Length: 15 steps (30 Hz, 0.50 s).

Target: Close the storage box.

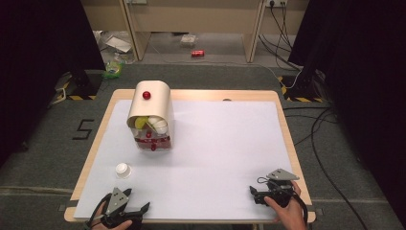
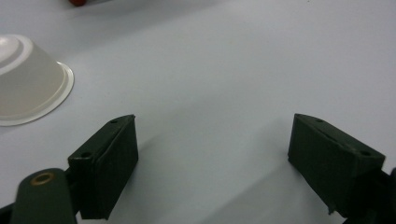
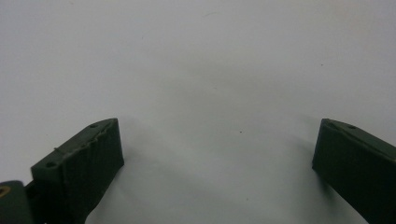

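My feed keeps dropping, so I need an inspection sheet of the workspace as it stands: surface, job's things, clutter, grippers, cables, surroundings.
Surface: white sheet on a wooden table, bare in the middle.
Job's things: small white cup upside down near the left gripper; cream dispenser box with a red knob, far left, with balls inside.
Clutter: nothing seen on the sheet.
Grippers: left gripper open, nothing between its fingers; right gripper open, resting at the near right edge.
Cables: one trails from each gripper; more lie on the floor at right.
Surroundings: red can on the floor beyond the table.
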Motion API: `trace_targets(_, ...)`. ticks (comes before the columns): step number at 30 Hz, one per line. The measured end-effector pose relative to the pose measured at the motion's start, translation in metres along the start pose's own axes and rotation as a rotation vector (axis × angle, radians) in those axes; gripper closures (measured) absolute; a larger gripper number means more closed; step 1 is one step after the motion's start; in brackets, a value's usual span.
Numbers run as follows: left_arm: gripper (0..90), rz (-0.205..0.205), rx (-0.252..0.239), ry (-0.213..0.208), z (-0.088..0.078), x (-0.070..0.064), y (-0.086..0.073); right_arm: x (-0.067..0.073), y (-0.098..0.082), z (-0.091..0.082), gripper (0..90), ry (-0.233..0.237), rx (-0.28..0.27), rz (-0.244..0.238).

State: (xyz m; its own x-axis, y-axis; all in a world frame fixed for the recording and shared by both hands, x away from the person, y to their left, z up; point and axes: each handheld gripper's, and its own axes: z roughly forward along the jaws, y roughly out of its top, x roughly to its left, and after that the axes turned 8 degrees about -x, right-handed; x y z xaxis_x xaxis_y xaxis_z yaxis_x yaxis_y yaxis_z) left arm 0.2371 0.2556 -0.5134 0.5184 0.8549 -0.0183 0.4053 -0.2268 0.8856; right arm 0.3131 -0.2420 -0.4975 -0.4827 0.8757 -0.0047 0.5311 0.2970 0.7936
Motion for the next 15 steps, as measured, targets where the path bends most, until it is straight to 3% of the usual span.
trace_targets(15,14.9,-0.009,-0.009,-0.005,0.0002,0.0008,-0.0013,0.0,0.0,0.0,2.1,0.0,0.0,0.0)
